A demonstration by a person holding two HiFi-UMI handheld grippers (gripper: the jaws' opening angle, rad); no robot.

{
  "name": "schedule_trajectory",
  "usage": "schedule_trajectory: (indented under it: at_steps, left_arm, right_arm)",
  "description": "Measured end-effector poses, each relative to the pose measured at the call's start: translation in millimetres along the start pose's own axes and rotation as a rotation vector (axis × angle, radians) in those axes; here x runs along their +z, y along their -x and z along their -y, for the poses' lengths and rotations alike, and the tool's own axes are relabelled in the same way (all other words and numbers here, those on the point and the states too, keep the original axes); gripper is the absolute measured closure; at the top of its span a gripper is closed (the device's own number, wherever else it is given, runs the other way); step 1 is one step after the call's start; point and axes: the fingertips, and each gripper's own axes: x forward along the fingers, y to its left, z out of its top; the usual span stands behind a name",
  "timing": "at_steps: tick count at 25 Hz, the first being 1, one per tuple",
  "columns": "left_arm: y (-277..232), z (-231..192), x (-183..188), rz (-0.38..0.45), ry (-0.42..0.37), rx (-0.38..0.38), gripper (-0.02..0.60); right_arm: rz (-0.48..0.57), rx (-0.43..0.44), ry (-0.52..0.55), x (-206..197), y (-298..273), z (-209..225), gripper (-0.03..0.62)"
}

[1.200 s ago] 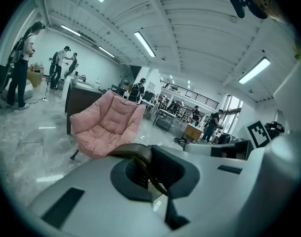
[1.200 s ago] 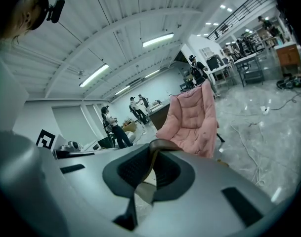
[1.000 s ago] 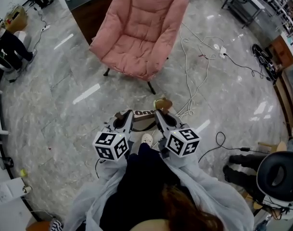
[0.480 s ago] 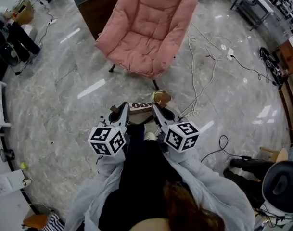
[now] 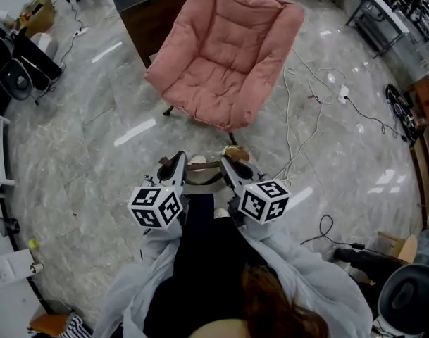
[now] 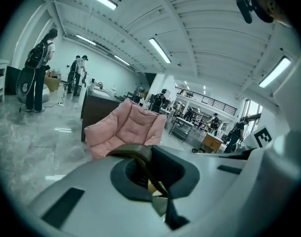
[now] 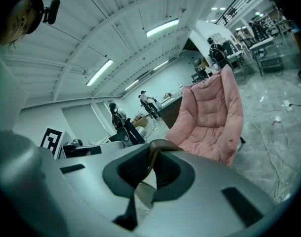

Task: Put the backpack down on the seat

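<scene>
The left claw (image 5: 174, 166) is shut tight on a brown strap (image 6: 134, 151) of the backpack (image 5: 203, 177). The right claw (image 5: 232, 166) pinches that strap too. The backpack hangs between the two claws in the middle of the frame, just below the pink chair (image 5: 227, 55). It does not touch the chair. White wires (image 5: 293, 122) lie on the floor (image 5: 94, 160) at the right.

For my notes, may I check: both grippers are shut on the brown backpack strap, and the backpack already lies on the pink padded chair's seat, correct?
Not quite. The left gripper and right gripper are shut on the brown backpack strap, but the backpack is not on the pink padded chair: the head view shows the strap held over the grey marble floor, short of the seat.
</scene>
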Motion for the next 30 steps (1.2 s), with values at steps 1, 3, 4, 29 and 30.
schedule_trajectory:
  at_steps: [1,3,4,29,30]
  left_arm:
    - [-9,-6,6,0.000,-0.001,0.001,0.569]
    - [-30,-18,19,-0.004,-0.002,0.003,0.569]
    - [-39,-24,26,-0.007,0.004,0.006,0.569]
    - [-249,-118,180,-0.041,-0.076,-0.155,0.569]
    - [-257,-118,180,-0.047,-0.076,-0.163,0.569]
  right_arm:
    - [-0.003,0.000,0.002,7,-10,4,0.569]
    - [-0.010,0.000,-0.004,22,-32,12,0.569]
    - [-0.017,0.000,-0.010,30,-43,16,0.569]
    - [0.058,-0.078,-0.027,213,-242,94,0.569]
    - [0.057,-0.088,-0.031,217,-245,101,0.569]
